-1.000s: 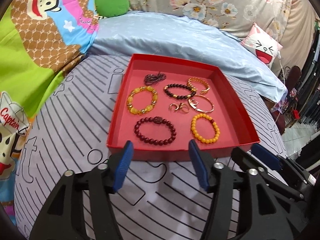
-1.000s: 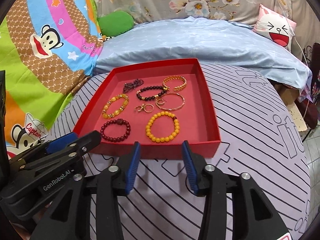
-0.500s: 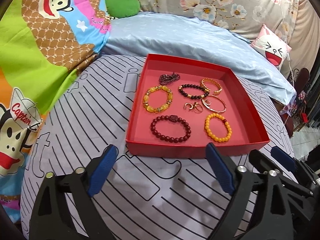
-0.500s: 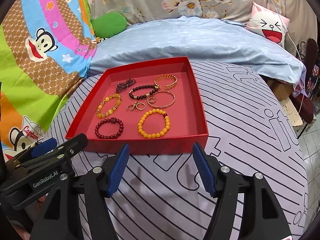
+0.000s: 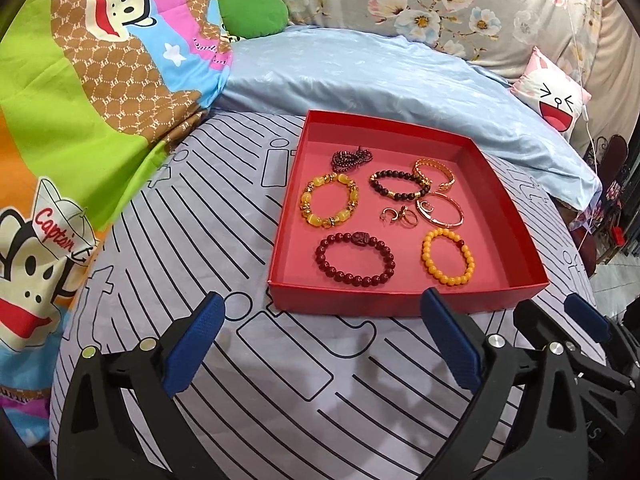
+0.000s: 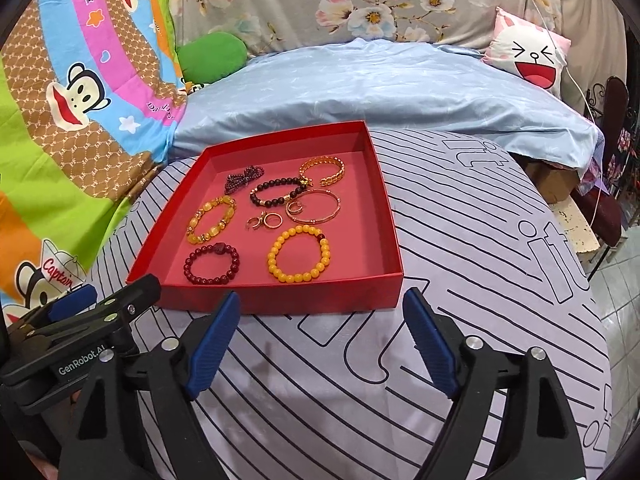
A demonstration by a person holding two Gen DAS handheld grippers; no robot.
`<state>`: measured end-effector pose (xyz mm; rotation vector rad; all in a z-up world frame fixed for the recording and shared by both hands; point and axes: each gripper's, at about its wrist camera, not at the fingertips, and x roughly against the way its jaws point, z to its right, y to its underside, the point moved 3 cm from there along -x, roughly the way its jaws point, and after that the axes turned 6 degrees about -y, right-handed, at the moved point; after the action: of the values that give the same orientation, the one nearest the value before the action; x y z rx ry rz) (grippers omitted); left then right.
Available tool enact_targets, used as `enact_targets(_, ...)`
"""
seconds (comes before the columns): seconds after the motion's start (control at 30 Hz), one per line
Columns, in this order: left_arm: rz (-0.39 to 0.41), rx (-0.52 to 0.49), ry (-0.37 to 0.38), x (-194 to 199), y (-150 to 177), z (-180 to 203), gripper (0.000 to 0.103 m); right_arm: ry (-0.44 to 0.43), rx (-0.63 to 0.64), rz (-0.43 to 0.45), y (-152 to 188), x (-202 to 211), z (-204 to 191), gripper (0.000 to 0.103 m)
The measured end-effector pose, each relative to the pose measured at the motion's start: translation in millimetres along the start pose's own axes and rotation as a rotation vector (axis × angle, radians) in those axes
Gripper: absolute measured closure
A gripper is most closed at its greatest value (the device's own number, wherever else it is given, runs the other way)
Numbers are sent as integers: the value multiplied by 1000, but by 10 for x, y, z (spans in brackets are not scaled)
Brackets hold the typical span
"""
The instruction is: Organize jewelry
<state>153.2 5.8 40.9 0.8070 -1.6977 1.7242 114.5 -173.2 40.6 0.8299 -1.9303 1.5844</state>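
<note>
A red tray [image 5: 404,303] [image 6: 280,299] lies on the striped bedsheet and holds several pieces of jewelry: a dark red bead bracelet [image 5: 355,259] [image 6: 211,263], an orange bead bracelet [image 5: 448,256] [image 6: 299,255], a yellow stone bracelet [image 5: 329,199] [image 6: 211,219], a black bead bracelet [image 5: 398,185], gold bangles [image 5: 439,208] and small rings [image 5: 398,216]. My left gripper [image 5: 322,338] is wide open and empty just in front of the tray. My right gripper [image 6: 322,338] is wide open and empty, also in front of the tray.
A light blue blanket [image 5: 380,76] lies behind the tray. A cartoon monkey quilt [image 5: 80,92] rises on the left. A green cushion [image 5: 252,12] and a pink face pillow [image 5: 554,100] sit at the back. The bed drops off at the right [image 6: 608,280].
Both grippers have opened wide from a narrow gap. Both have drawn back slightly from the tray and shifted left.
</note>
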Motion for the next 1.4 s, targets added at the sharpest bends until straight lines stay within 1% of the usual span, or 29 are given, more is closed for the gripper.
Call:
enact_targets(0.37,7,-25,-24,8,-8,26,9,20,6,14,-13,24,5,17)
enact_targets(0.4,8,-28,-29,7,-10,25,9,15,3,8,-14,16,15,14)
enact_targets(0.43,9,-28,-35,1,-14,16,9,13,-1,5,-11,11,19,8)
enact_targets(0.47,9,-28,-35,-1,-17,12,9,10,-3,5,-10,8,25,6)
enact_targets(0.83,5,-35,-57,-27,-31,17,9,40,32,28,-31,35,2,6)
enact_targets(0.9,8,-37,-65,-27,-34,15,7,43,30,27,-33,36,0,6)
enact_targets(1.4,0,-44,-80,-57,-21,11,7,43,15,20,-11,10,-5,6)
